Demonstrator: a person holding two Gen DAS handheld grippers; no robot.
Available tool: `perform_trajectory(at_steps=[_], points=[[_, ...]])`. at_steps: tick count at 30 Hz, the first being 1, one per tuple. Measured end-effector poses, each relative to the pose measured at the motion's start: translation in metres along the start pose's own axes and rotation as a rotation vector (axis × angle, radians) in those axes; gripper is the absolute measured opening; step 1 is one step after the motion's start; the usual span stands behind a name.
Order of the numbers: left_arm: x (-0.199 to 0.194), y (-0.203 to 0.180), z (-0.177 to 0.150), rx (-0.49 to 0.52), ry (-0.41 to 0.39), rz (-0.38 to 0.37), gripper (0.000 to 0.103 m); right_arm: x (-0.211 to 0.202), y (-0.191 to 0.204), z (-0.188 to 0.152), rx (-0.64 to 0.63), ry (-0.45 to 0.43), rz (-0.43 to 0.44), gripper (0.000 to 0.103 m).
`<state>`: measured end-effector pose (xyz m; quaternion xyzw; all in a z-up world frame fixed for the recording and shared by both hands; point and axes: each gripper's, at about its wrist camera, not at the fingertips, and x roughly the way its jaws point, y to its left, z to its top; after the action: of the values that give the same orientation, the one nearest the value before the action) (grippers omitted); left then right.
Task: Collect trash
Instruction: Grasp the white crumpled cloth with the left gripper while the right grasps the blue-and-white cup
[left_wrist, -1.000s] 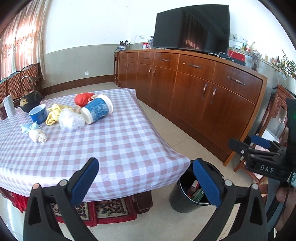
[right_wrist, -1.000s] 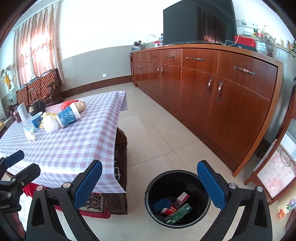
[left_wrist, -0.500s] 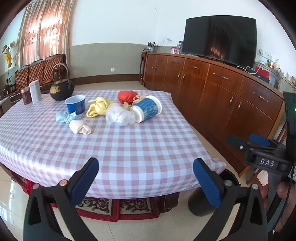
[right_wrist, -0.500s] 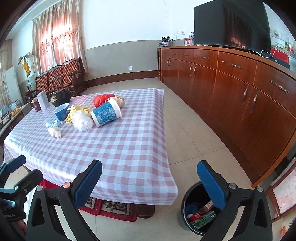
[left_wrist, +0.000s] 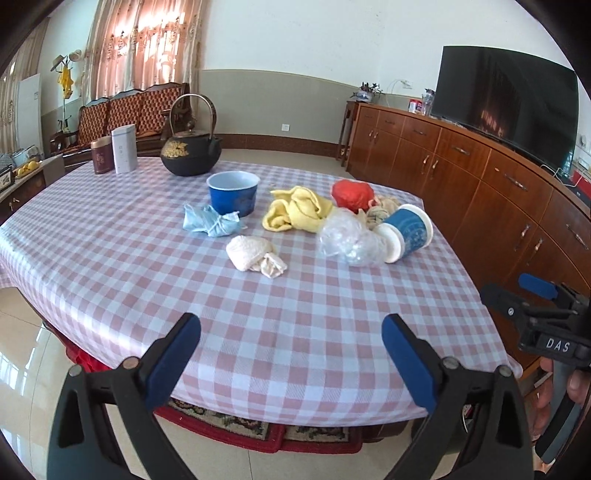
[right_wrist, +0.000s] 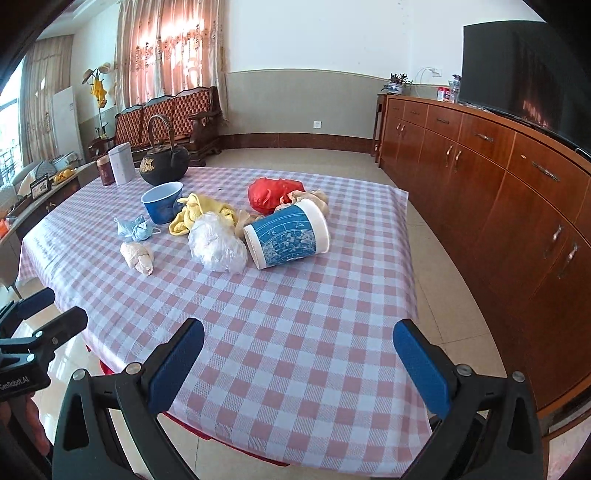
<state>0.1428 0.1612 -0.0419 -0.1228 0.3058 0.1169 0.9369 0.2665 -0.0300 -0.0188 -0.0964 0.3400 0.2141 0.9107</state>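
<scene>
Showing sideways blue cup pattern fully (right view only).

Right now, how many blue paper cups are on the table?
2. An upright cup stands in front of the kettle, beside the yellow wad. A tipped cup lies on its side beside the clear plastic wad. No others show.

Both tools share one build. The left gripper has black plastic arms with triangular cut-outs, round silver screws and blue padded fingers; the right gripper looks the same. White "DAS" lettering marks the right tool's side, bare fingertips on its grey handle, and "GenRobot.AI" marks the left
</scene>
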Motion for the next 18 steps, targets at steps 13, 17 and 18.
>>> perform_trajectory(at_steps=[13,17,18], points=[[0.076,0.009,0.031,0.014,0.076,0.044,0.088,0.098,-0.011,0.047,-0.064,0.083,0.03,0.102],[0.094,0.017,0.033,0.0,0.095,0.052,0.085,0.122,-0.007,0.056,-0.094,0.108,0.073,0.102],[0.097,0.018,0.034,-0.002,0.095,0.055,0.084,0.128,-0.005,0.058,-0.101,0.112,0.078,0.102]])
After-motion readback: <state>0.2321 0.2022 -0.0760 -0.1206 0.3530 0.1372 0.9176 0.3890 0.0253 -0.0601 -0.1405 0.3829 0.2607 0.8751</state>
